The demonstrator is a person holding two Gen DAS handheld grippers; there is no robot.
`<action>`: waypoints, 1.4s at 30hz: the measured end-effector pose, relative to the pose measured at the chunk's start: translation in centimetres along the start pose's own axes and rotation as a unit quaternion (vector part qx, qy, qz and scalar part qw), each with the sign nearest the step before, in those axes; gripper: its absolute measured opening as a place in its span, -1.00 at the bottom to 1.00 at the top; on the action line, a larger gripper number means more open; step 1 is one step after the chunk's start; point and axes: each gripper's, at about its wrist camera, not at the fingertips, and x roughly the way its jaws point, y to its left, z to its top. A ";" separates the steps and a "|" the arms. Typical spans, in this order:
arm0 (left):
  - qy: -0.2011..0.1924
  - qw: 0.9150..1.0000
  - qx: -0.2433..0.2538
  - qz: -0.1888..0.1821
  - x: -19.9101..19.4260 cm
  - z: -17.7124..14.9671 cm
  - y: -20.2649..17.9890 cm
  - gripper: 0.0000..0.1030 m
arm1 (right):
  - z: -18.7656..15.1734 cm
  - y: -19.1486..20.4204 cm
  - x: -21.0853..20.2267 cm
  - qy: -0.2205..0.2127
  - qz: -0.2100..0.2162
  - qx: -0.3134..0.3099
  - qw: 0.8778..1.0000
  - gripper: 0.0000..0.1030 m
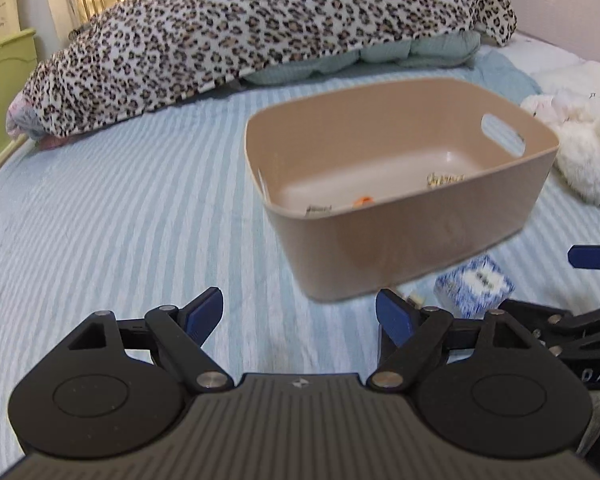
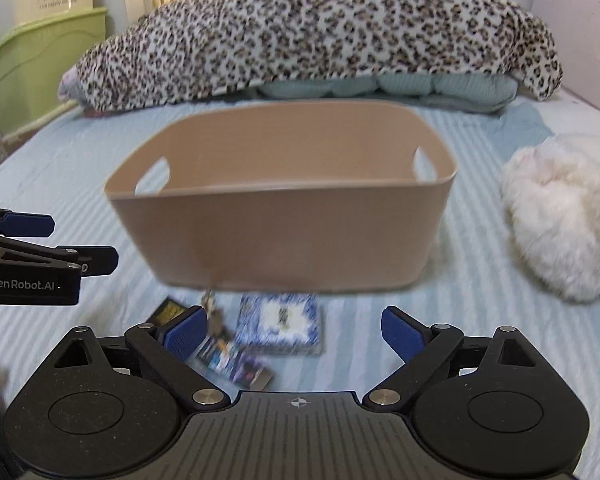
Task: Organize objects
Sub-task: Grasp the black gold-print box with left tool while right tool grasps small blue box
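Leopard blanket (image 2: 312, 32) heaps at the bed's head; nearer sits the tan bin (image 2: 280, 200) on striped sheets (image 1: 100, 200). Left gripper (image 1: 299, 316) spread, holding nothing. Right gripper (image 2: 294, 330) likewise spread above the blue-white packet (image 2: 280, 322) and dark cards (image 2: 232, 364) before the bin.

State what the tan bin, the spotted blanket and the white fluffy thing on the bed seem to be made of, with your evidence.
Tan bin: probably moulded plastic, matte; smooth thin walls, cut-out handles.
Spotted blanket: likely plush fleece; soft draping folds, printed leopard pattern.
White fluffy thing: looks like long-pile faux fur or plush; shaggy, blurred edges. What it is stays unclear.
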 end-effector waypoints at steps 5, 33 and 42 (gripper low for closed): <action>0.014 1.000 -0.010 -0.001 1.2 -1.2 0.4 0.63 | -1.3 1.6 1.2 0.019 0.001 -0.012 1.000 0.85; 0.061 0.991 -0.051 -0.108 5.1 -1.8 -2.1 0.63 | -3.7 -2.2 4.0 0.067 -0.043 0.047 0.996 0.76; 0.080 0.989 -0.049 -0.116 7.0 -2.5 -2.4 0.12 | -3.9 -2.4 4.0 0.052 -0.020 0.044 0.997 0.57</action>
